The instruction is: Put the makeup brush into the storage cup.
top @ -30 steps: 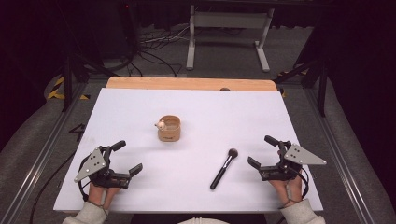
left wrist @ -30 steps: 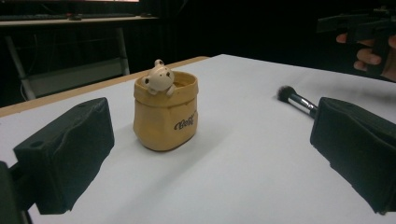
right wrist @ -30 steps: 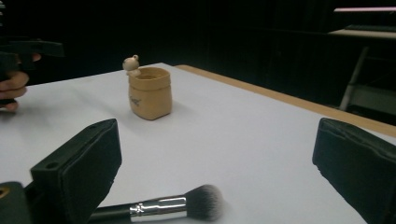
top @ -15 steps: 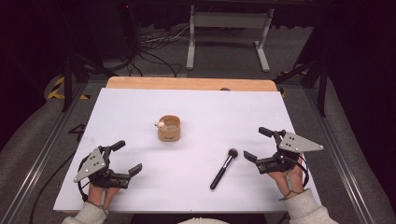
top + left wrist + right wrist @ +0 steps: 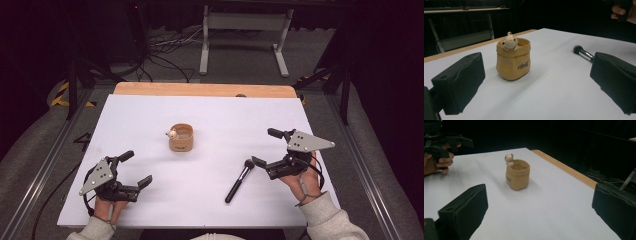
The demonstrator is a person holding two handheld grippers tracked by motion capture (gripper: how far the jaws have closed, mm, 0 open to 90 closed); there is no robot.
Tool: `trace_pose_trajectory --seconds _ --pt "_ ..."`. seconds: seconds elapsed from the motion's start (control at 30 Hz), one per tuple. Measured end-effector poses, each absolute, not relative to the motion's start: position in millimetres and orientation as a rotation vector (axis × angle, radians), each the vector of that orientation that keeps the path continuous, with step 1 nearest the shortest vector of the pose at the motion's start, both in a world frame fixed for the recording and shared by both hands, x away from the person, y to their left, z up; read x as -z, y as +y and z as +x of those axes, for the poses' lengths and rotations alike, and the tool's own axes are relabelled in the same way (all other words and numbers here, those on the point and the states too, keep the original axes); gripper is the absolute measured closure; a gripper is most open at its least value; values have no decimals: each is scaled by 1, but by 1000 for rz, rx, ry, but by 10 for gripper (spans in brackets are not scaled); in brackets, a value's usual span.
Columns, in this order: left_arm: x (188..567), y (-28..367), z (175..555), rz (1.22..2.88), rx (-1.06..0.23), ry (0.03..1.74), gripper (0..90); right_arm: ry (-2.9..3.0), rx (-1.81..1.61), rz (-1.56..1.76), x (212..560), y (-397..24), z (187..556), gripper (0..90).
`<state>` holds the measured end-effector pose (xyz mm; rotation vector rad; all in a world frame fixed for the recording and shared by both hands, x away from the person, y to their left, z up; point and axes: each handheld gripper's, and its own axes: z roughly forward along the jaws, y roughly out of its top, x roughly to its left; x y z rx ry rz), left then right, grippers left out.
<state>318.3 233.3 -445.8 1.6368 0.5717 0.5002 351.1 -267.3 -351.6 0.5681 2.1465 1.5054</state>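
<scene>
A tan sack-shaped cup with a small bear figure on its rim stands upright near the middle of the white table. A black makeup brush lies to its right, bristles pointing away from me. My right gripper is open, its near jaw just right of the brush head, with nothing between the jaws. My left gripper is open and empty at the front left. The left gripper view has the cup ahead and the brush at right. The right gripper view has the cup between its wide jaws.
A wooden strip runs along the table's far edge. A grey metal stand and cables lie on the floor beyond. The other hand's gripper appears at the upper left of the right gripper view.
My right gripper has moved forward and left, ending close beside the brush head. The left gripper, cup and brush have stayed put.
</scene>
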Motion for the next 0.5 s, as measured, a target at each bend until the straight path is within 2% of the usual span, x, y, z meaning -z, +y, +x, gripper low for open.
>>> trace_pose_trajectory --seconds 0.5 --pt "446 233 319 1634 -495 573 2 2414 -1324 442 338 -245 370 8"
